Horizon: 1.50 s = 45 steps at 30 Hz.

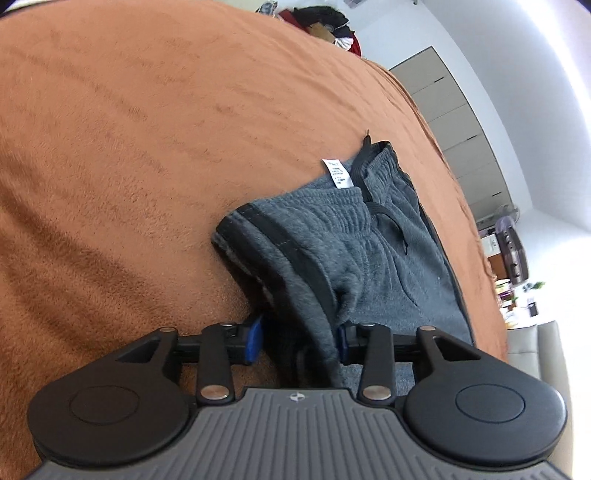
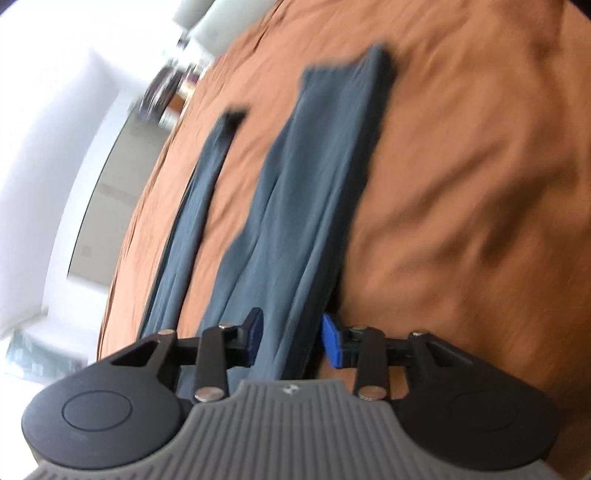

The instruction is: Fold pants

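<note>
Grey fleece pants lie on an orange-brown bed cover, the waistband with its white label and black drawstring at the far end. A folded side edge with a black stripe runs down between the jaws of my left gripper. The blue pads stand apart and look loose around the cloth. The right wrist view is blurred. One pant leg stretches away from my right gripper and passes between its parted blue pads. The other leg lies to the left, near the bed's edge.
The bed cover spreads wide around the pants. Its right edge runs close to the pants in the left wrist view. Beyond it are grey wardrobe doors, a heap of clothes and cluttered shelves.
</note>
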Motion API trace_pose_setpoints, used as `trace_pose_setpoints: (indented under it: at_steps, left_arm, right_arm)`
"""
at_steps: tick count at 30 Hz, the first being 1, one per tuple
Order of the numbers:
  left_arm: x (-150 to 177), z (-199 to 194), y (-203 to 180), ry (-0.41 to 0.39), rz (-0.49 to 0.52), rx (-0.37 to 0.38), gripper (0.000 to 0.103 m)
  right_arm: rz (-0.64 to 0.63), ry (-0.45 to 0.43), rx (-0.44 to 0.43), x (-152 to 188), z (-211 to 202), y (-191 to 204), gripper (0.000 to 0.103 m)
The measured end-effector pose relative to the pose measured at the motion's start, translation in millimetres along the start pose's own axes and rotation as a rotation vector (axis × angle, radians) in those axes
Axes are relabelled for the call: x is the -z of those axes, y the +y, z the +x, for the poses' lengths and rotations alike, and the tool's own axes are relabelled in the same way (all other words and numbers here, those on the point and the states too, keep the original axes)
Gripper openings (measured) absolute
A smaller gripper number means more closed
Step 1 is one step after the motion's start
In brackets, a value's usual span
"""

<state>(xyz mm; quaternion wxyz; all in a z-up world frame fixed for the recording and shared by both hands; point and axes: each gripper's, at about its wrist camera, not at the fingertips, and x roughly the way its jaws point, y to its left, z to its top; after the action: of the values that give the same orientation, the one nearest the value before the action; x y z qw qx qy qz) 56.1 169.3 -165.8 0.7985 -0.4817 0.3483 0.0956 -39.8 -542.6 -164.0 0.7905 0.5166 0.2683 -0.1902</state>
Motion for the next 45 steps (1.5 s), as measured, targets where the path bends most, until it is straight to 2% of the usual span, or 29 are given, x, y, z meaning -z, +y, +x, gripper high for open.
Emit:
trace_pose_setpoints:
  at_steps: [4,8,9,10,11,14,18,21,24,27,31,35,41,45]
  left_arm:
    - [-5,6,5,0.003,-0.009,0.009,0.048]
    - [-9,12,1,0.000,-0.024,0.006,0.051]
    - [-9,12,1,0.005,-0.031,0.010,0.048]
    - [-10,12,2,0.012,-0.031,0.014,0.022]
    - [-11,12,-1,0.025,-0.017,0.008,0.010]
    - [-15,4,-11,0.043,0.002,0.022,0.011]
    - [-29,-4,-32,0.053,0.006,0.078,0.010]
    - [-44,-6,-57,0.044,0.043,0.116,0.010]
    - [-62,-1,-80,0.053,0.030,0.150,0.010]
    - [-82,8,-106,0.067,0.052,0.154,0.010]
    - [-100,28,-131,0.107,0.047,0.143,0.010]
    - [-113,53,-147,0.135,0.045,0.101,0.010]
    - [-140,105,-166,0.171,0.025,0.061,0.010]
    - [-155,141,-176,0.189,0.023,0.016,0.010]
  right_arm:
    - [0.073,-0.103,0.026,-46,9,-16,0.032]
    - [0.072,-0.178,0.079,-76,25,-15,0.032]
    - [0.073,-0.183,0.088,-82,30,-15,0.030]
    - [0.088,-0.174,0.095,-87,36,-18,0.013]
    - [0.102,-0.159,0.092,-92,42,-20,0.002]
    - [0.123,-0.150,0.043,-102,44,-19,0.001]
    - [0.097,-0.167,-0.052,-113,15,-6,0.001]
    - [0.085,-0.176,-0.123,-125,4,22,0.001]
    - [0.058,-0.184,-0.173,-138,-1,55,0.001]
    - [0.050,-0.178,-0.203,-149,5,86,0.001]
    - [0.030,-0.189,-0.207,-157,17,119,0.001]
    - [0.045,-0.185,-0.197,-163,39,141,0.001]
    - [0.084,-0.153,-0.156,-175,93,160,0.001]
    - [0.058,-0.134,-0.131,-182,132,189,0.001]
